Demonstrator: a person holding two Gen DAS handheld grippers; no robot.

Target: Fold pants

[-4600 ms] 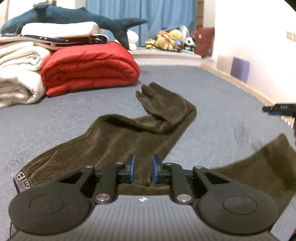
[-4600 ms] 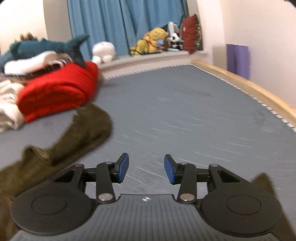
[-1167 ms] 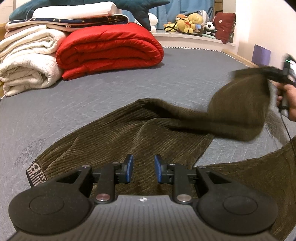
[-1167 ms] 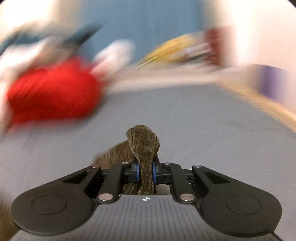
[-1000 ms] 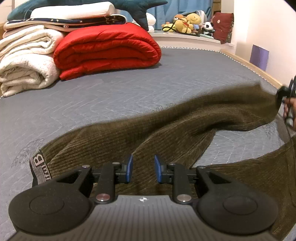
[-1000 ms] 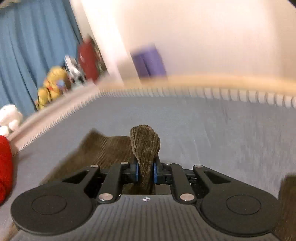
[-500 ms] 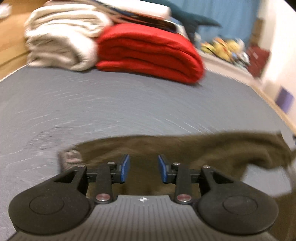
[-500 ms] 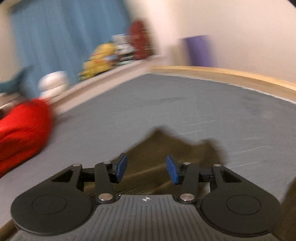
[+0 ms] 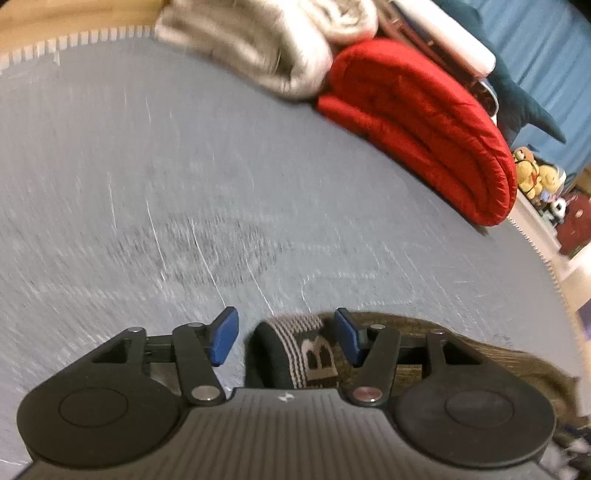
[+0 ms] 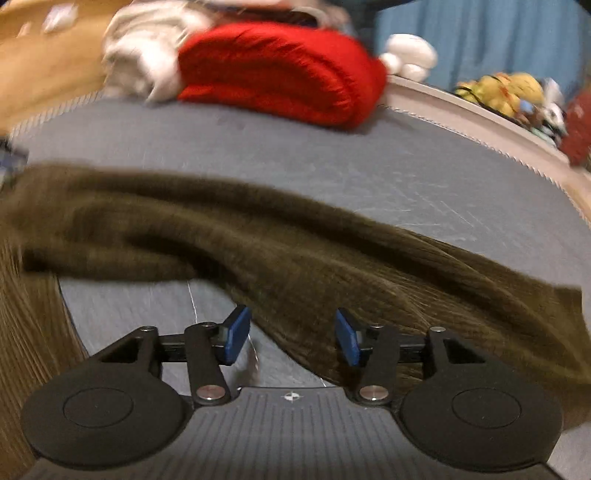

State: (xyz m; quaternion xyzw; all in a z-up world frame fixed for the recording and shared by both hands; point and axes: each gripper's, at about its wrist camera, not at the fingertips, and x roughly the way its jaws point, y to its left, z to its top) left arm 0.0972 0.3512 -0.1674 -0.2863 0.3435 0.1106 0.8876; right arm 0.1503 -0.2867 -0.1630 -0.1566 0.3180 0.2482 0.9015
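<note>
Nearest in the left wrist view, the left gripper [image 9: 282,338] stands wide open, holding nothing, its blue pads either side of the pants' black-and-grey striped waistband [image 9: 295,347], which bears a large letter B. The band lies between the pads but is not pinched. From there the brown corduroy pants [image 9: 461,350] run off to the right across the grey mattress [image 9: 184,184].

In the right wrist view the right gripper [image 10: 288,338] is likewise spread wide and empty, hovering over the near edge of one long trouser leg [image 10: 295,251]. That leg stretches from far left to near right across the mattress; more corduroy shows at the near left edge, with a patch of bare mattress between the two pieces.

Judging by this, the pants are laid out long but not yet folded: the legs look apart rather than stacked, and no crosswise fold shows. Bringing leg onto leg and folding lengthwise remain.

Farther off lie a rolled red duvet [image 10: 280,70], pale blankets [image 9: 266,44], plush toys [image 10: 502,92] and a blue curtain [image 10: 480,33].
</note>
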